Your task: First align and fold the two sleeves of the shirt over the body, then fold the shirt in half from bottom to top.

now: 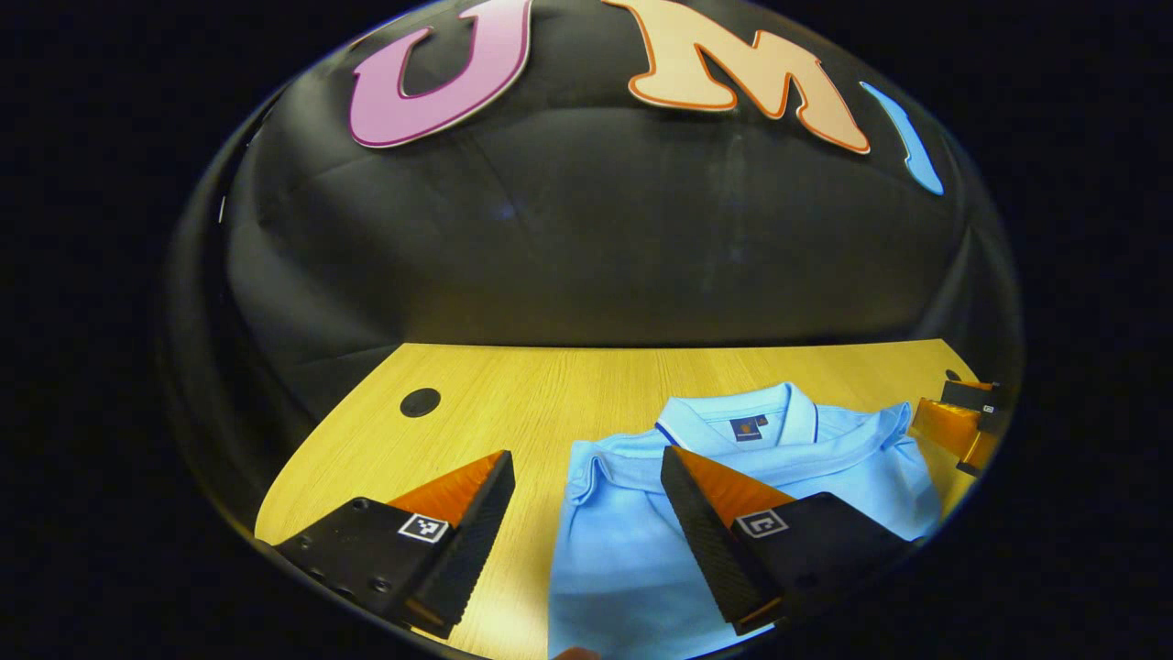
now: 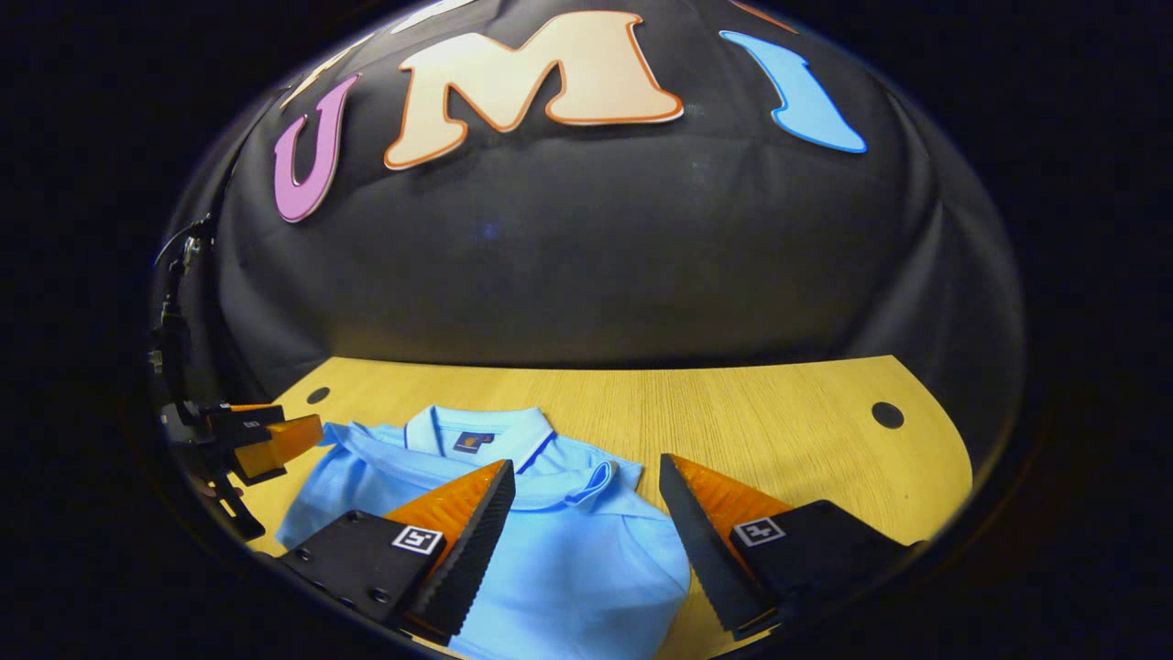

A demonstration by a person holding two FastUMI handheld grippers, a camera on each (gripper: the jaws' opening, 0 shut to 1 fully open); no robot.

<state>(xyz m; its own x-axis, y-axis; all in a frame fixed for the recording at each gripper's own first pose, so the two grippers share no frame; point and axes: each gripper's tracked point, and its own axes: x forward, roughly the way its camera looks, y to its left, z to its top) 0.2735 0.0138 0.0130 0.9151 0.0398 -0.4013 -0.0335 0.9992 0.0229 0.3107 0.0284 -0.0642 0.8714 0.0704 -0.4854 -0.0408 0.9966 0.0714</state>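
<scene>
Light-blue polo shirt lies on the wood table, sleeves folded in. Small dark neck label w/ orange mark (too small to read). Left claw and right claw both gape wide, holding nothing, above shirt.

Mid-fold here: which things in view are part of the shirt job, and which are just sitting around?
Job:
light blue polo shirt
left claw, open
right claw, open

Bystanders:
yellow wooden table
round dark holes in the tabletop
</scene>
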